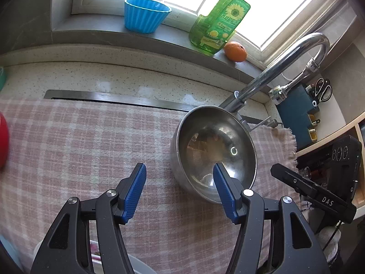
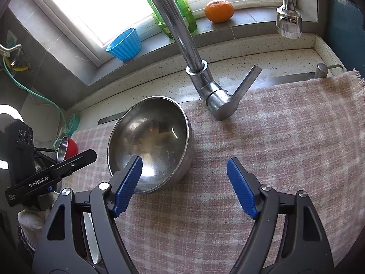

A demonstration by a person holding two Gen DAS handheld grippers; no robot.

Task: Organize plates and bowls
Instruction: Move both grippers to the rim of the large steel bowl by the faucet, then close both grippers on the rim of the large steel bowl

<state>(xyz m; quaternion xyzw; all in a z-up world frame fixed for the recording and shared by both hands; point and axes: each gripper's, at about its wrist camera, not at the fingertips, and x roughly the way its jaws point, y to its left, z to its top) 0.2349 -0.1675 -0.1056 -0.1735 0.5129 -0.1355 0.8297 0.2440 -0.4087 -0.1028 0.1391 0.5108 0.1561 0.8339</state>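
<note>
A steel bowl stands upright and empty on a pink checked cloth, just in front of the faucet base. My left gripper is open; its right pad lies over the bowl's inside and its left pad over the cloth, so the bowl's near-left wall sits between them. From the other side, my right gripper is also open and straddles the wall of the steel bowl, with its left pad over the hollow. Neither pair of pads presses on the metal. A red bowl with a steel inside sits at the far left.
The chrome faucet arches over the cloth, with its lever close behind the bowl. A blue fluted cup, a green bottle and an orange stand on the window sill. A white plate's edge shows below the right gripper.
</note>
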